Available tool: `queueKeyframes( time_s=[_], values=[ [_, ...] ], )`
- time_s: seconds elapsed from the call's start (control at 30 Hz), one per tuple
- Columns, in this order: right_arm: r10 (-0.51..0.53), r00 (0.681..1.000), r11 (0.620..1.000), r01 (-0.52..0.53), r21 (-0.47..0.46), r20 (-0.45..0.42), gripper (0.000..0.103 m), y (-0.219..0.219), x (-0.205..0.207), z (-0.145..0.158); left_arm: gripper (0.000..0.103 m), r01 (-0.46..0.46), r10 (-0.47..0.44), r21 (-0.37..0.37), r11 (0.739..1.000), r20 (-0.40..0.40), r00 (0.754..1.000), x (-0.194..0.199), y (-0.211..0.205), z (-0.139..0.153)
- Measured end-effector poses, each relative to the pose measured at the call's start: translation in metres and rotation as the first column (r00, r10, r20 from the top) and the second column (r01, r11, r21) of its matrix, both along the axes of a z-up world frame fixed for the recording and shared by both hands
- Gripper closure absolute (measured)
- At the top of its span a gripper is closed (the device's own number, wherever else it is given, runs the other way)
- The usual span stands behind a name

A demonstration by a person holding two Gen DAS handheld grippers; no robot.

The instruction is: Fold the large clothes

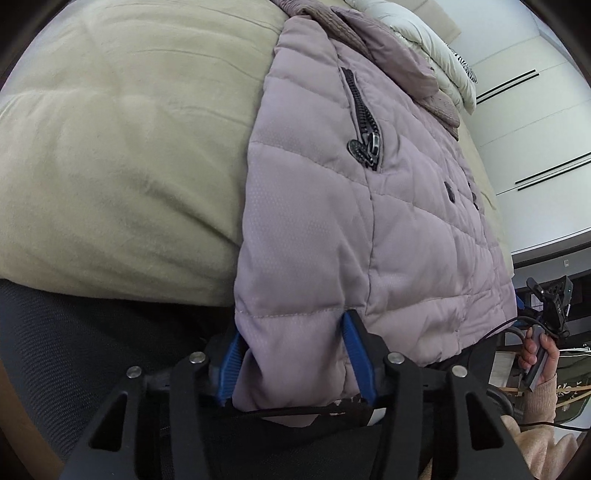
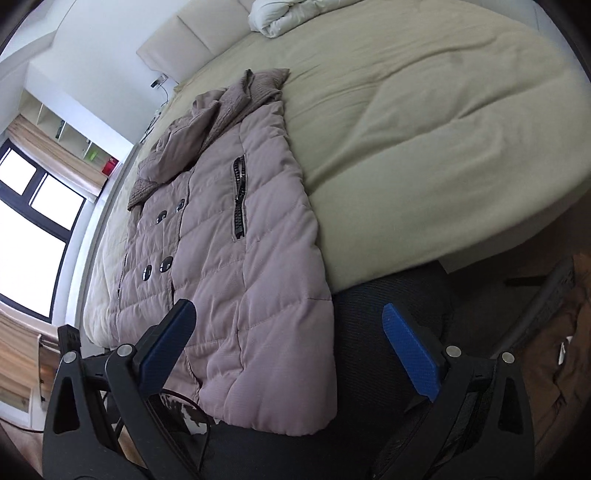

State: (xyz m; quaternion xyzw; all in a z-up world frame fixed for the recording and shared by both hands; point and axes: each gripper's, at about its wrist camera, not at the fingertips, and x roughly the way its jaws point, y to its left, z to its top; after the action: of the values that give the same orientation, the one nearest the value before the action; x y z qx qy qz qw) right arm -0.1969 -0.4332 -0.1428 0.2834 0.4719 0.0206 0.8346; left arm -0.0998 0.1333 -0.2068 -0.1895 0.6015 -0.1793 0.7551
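Observation:
A mauve quilted puffer jacket lies lengthwise on the bed, its hem hanging over the near edge; it also shows in the right wrist view, with dark buttons and a zipped pocket. My left gripper has its blue-padded jaws around the hanging hem corner, fabric between them, not fully closed. My right gripper is open and empty, hovering over the jacket's lower hem, its left pad above the fabric. The right gripper also shows far right in the left wrist view, held in a hand.
The bed has a beige cover and a white duvet bunched at the headboard. A dark mesh surface lies below the bed's near edge. A window and shelves stand to the left.

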Motion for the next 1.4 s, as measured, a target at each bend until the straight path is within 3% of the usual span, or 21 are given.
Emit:
queueKeyframes(
  time_s=[0.17,0.33,0.47,0.8,0.87,0.9,0.97,1.13,1.23,1.4],
  values=[
    [0.005,1.0,0.989,-0.002,0.147,-0.021,0.009,-0.014,-0.002,-0.019,0.049,0.014,-0.014,-0.017,1.0,-0.012,1.0,0.0,-0.004,-0.003],
    [0.038,0.999,0.969,-0.031,0.243,-0.025,0.012,-0.022,0.004,-0.024,0.056,0.027,-0.028,-0.043,0.999,-0.024,0.999,-0.001,-0.009,-0.004],
    [0.112,0.991,0.944,-0.085,0.319,-0.069,0.018,-0.015,0.014,-0.029,0.056,0.026,-0.029,-0.071,0.997,-0.045,0.999,-0.001,-0.009,-0.008],
    [0.207,0.964,0.937,-0.147,0.317,-0.165,0.031,0.016,0.022,-0.032,0.056,0.059,-0.066,-0.093,0.994,-0.071,0.995,0.0,-0.012,-0.012],
    [0.197,0.967,0.941,-0.139,0.307,-0.164,0.043,0.019,0.022,-0.032,0.065,0.06,-0.067,-0.098,0.993,-0.072,0.995,0.0,-0.013,-0.012],
    [0.187,0.968,0.944,-0.131,0.302,-0.165,0.048,0.019,0.021,-0.034,0.075,0.056,-0.063,-0.097,0.994,-0.07,0.996,-0.001,-0.012,-0.012],
    [0.172,0.969,0.947,-0.113,0.299,-0.179,0.07,0.021,0.021,-0.04,0.082,0.062,-0.069,-0.109,0.992,-0.063,0.996,-0.003,-0.011,-0.009],
    [0.153,0.976,0.947,-0.099,0.307,-0.157,0.078,0.025,0.017,-0.044,0.091,0.047,-0.056,-0.156,0.987,-0.056,0.997,-0.009,-0.004,-0.001],
    [0.137,0.985,0.954,-0.101,0.281,-0.109,0.083,0.029,0.018,-0.034,0.094,-0.005,-0.011,-0.275,0.961,-0.055,0.998,-0.005,0.009,0.008],
    [0.133,0.991,0.96,-0.129,0.25,0.003,0.087,0.035,0.027,-0.011,0.094,-0.09,0.085,-0.47,0.878,-0.031,0.996,0.01,0.035,0.027]
  ],
)
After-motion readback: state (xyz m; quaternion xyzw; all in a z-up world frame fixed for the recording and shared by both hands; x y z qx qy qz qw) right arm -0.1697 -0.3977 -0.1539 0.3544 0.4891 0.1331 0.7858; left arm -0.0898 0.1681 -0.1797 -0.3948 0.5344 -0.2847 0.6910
